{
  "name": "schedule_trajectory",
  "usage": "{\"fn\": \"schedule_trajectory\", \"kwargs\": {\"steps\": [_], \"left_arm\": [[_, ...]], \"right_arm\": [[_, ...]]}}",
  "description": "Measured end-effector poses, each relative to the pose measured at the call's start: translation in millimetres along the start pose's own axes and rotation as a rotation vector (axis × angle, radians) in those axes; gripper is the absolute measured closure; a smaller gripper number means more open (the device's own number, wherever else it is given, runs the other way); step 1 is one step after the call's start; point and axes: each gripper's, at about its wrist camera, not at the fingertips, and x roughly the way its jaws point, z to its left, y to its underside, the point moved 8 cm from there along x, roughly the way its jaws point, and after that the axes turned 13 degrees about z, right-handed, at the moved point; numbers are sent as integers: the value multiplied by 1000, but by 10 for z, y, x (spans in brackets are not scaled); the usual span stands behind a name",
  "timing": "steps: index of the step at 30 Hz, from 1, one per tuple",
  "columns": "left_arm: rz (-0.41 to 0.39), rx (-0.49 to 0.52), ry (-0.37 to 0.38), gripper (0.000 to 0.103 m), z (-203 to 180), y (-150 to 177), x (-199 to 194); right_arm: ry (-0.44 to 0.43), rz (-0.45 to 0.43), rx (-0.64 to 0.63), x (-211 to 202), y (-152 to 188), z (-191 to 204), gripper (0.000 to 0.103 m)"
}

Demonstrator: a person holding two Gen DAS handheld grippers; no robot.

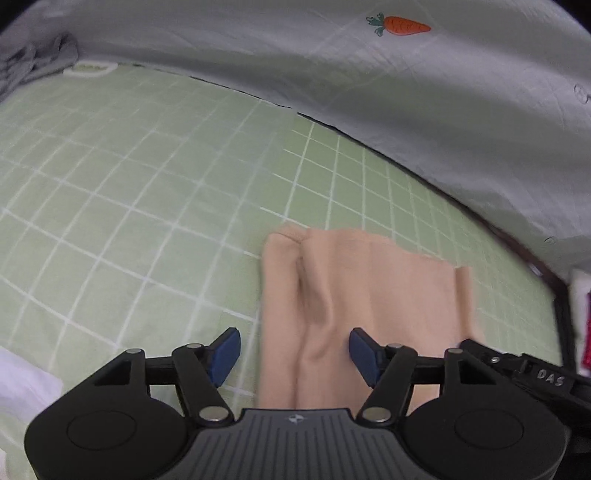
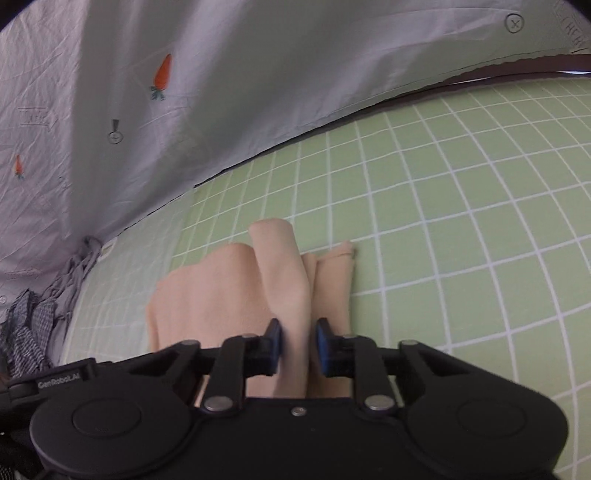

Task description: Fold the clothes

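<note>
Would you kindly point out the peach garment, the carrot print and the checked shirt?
Peach garment (image 1: 373, 280): left wrist view, flat middle.
Carrot print (image 1: 406, 26): left wrist view, orange body.
Checked shirt (image 2: 29, 332): right wrist view, crumpled folds.

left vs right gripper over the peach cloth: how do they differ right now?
The left gripper stands wide open, its fingers clear of the peach garment; the right gripper is nearly closed, its fingers pinching a raised fold of that garment. The left one straddles the garment's edge, one finger over the green checked sheet; the right one sits fully over fabric. Both have blue pads and point down at the same garment.
</note>
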Motion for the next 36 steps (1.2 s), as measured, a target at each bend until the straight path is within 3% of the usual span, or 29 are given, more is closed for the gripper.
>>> {"fn": "schedule_trajectory", "kwargs": {"steps": [1, 3, 5, 6, 8, 9, 11, 13, 17, 20, 29, 32, 33, 34, 35, 36], "left_arm": [[-7, 20, -35, 46, 4, -9, 0], [-9, 26, -35, 46, 15, 2, -9], [-4, 22, -34, 45, 29, 23, -15], [1, 22, -34, 45, 32, 33, -12], [17, 26, -24, 40, 13, 51, -7], [24, 30, -13, 33, -7, 63, -11], [25, 48, 7, 17, -58, 89, -26], [7, 80, 8, 9, -116, 108, -46], [10, 125, -19, 3, -192, 171, 8], [4, 94, -10, 0, -178, 184, 29], [-11, 97, -43, 0, -196, 182, 55], [-6, 99, -1, 1, -188, 177, 56], [-7, 103, 29, 3, -196, 183, 47], [-12, 105, 61, 16, -211, 191, 31], [-13, 110, 109, 30, -239, 202, 19], [-8, 94, 166, 52, -260, 213, 21]], "right_arm": [[24, -7, -3, 14, -9, -24, 82], [123, -34, -84, -7, -22, 8, 74], [223, -55, -122, -43, -32, 14, 45], [233, -60, -121, -59, -36, 11, 41], [223, -58, -107, -86, -41, 4, 35], [204, -51, -93, -98, -43, -1, 33], [161, -29, -71, -105, -28, 11, 11], [130, -11, -61, -104, 4, 32, 1], [121, 39, -80, -26, 119, 94, 0], [137, 74, -80, 57, 184, 119, 0], [138, 80, -119, 122, 187, 174, 0], [156, 81, -116, 137, 182, 191, 0], [166, 86, -115, 145, 186, 204, 0], [172, 94, -100, 146, 195, 215, 0], [165, 98, -79, 143, 202, 224, 0], [150, 96, -64, 139, 209, 241, 1]]}}
